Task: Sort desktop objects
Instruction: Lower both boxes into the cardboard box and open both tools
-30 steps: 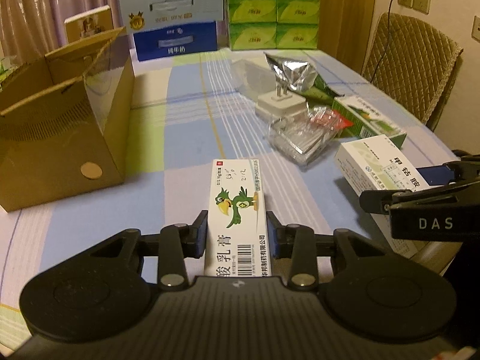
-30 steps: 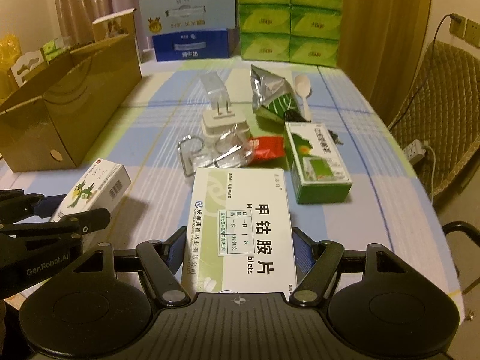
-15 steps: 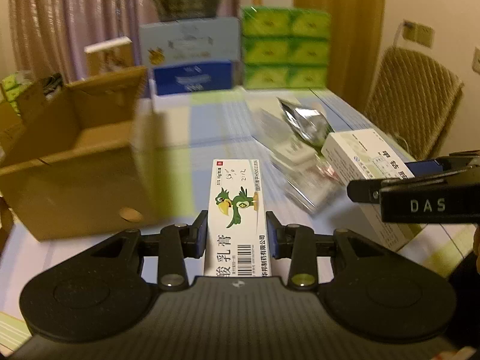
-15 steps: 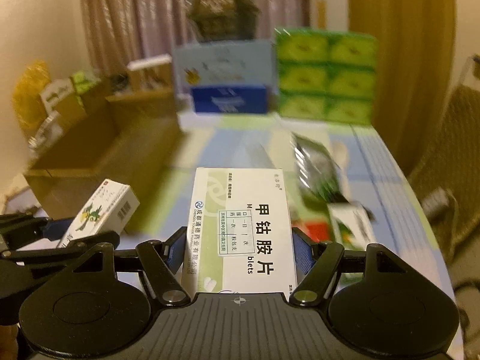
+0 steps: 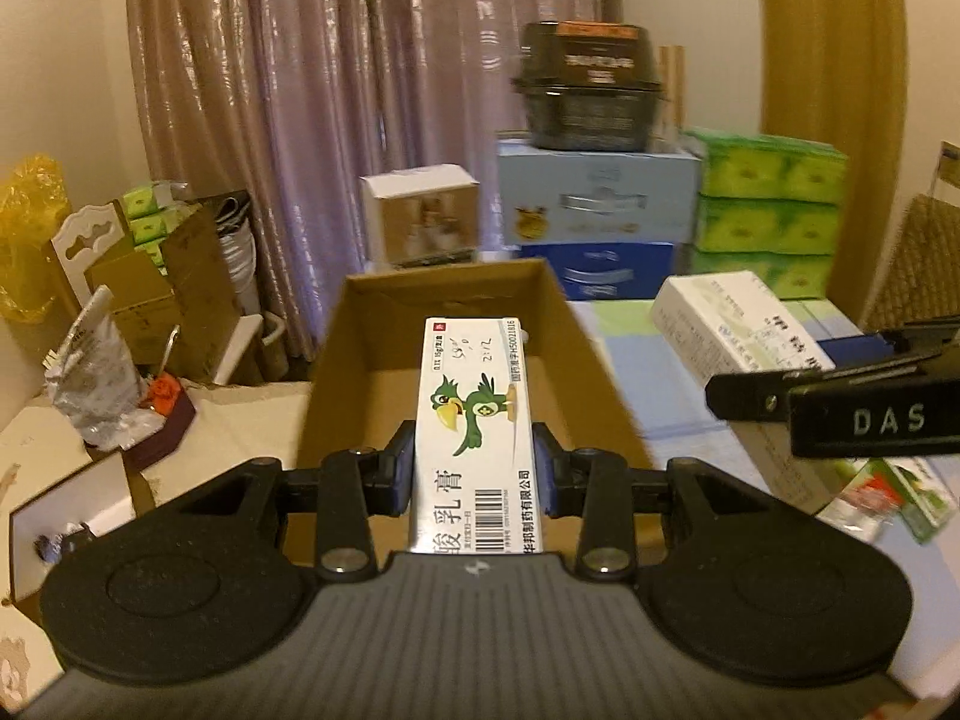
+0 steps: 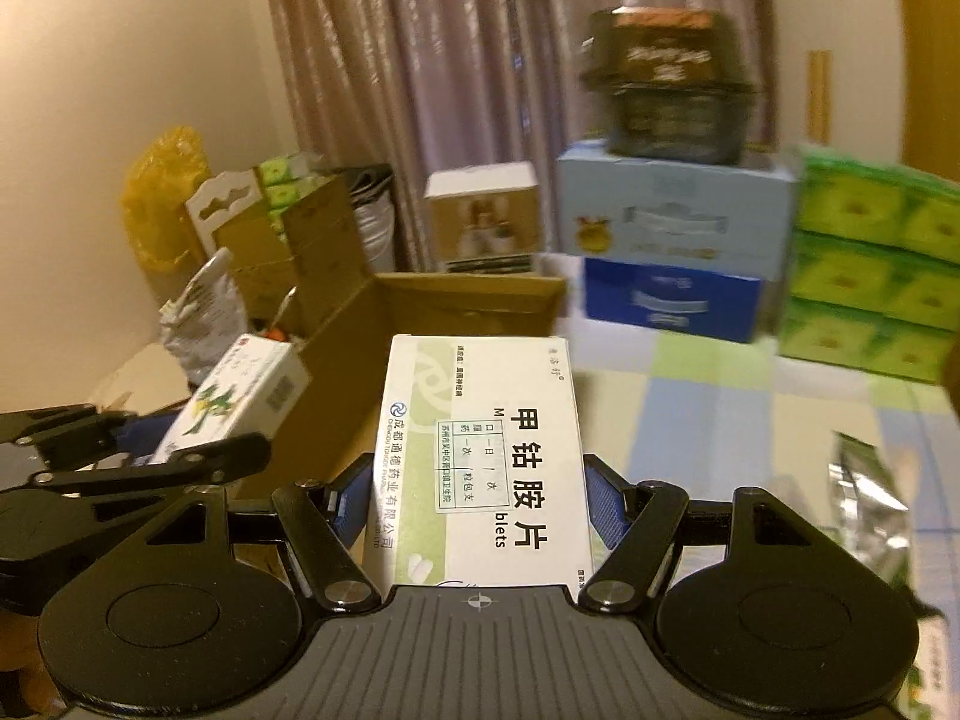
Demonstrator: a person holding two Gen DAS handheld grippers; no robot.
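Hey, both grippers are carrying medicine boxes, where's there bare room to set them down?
The open cardboard box looks bare inside: brown floor shows around the parrot box in the left gripper. Tablecloth between it and the green tissue packs is free too. Crowded: foil bag side, right of the white tablet box.

The table (image 6: 708, 396) wears a checked cloth of pale blue, green and white squares. An open brown cardboard box (image 5: 576, 324) stands on it at the left side, its top flaps folded out. Along the far edge a dark blue carton (image 6: 672, 300) sits on the cloth, and just beside it, to the right, a stack of green tissue packs (image 6: 870, 276) rises in 3 rows. Nearer, at the right side, a crumpled silver foil bag (image 6: 864, 510) lies on the cloth, and a small green and white packet (image 5: 900, 486) lies flat, blurred.
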